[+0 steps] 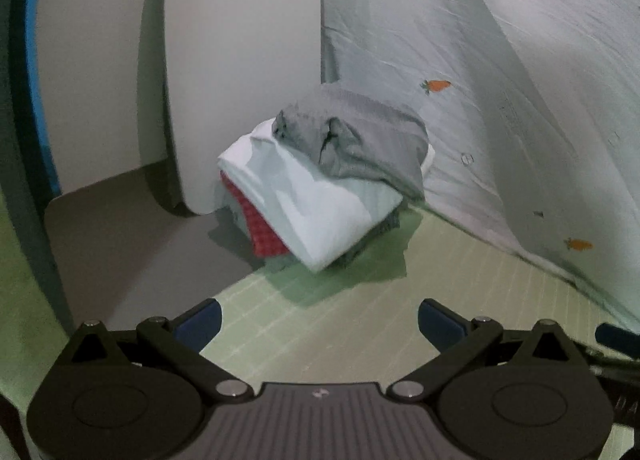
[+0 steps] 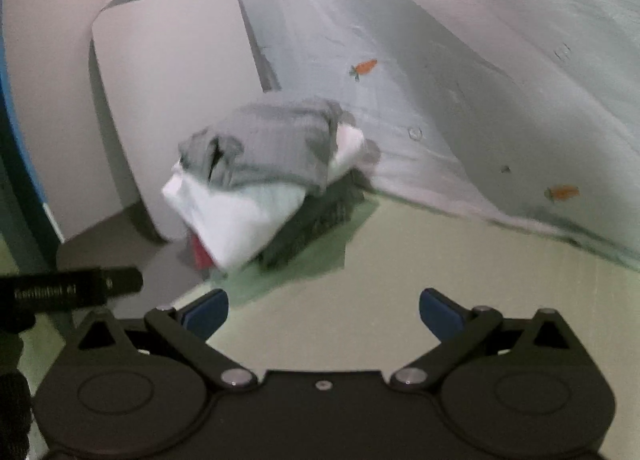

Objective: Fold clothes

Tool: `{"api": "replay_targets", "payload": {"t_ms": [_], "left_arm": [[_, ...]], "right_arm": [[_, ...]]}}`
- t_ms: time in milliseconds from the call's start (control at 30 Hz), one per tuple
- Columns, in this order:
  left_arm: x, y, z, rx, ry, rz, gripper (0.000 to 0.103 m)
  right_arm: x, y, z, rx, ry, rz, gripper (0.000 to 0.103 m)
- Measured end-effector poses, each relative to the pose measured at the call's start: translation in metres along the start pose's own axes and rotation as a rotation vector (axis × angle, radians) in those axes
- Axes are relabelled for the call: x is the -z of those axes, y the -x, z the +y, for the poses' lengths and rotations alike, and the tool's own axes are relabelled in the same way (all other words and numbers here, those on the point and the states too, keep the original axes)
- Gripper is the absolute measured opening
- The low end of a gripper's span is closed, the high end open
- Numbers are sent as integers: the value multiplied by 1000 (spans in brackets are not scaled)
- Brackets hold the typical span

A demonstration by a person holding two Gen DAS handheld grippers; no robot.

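A stack of folded clothes stands on the green mat (image 1: 320, 324) ahead of both grippers. A grey garment (image 1: 360, 131) lies on top of a white one (image 1: 304, 195), with a red checked one (image 1: 260, 232) and a dark one underneath. The stack shows in the right wrist view too: grey (image 2: 272, 147), white (image 2: 236, 211), dark (image 2: 320, 215). My left gripper (image 1: 319, 324) is open and empty, short of the stack. My right gripper (image 2: 323, 316) is open and empty, also short of it.
A white rounded board (image 1: 240, 59) leans upright just left of the stack, with a grey board (image 1: 132, 244) flat beside it. A pale sheet with carrot prints (image 1: 500, 79) hangs behind and to the right. The left gripper's body (image 2: 68, 288) shows in the right wrist view.
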State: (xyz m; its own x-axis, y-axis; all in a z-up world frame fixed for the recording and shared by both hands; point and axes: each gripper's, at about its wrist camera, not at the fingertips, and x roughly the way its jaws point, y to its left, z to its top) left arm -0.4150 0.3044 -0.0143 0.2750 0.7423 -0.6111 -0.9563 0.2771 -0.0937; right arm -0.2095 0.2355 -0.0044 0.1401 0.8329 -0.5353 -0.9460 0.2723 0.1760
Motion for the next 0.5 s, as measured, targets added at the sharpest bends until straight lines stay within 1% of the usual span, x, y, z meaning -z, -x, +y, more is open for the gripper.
{"api": "replay_targets", "payload": {"t_ms": [133,267,500], "left_arm": [[20,16,5,-6,-18,26,103],[31,33,8,-7,-43,17,103],[38,46,9,-9,-62,8,103]], "right_arm": [[33,28,3,9,-1,25,103],[62,54,5,17,-2,46,103],[68,64,12,18,-1,32,103]]}}
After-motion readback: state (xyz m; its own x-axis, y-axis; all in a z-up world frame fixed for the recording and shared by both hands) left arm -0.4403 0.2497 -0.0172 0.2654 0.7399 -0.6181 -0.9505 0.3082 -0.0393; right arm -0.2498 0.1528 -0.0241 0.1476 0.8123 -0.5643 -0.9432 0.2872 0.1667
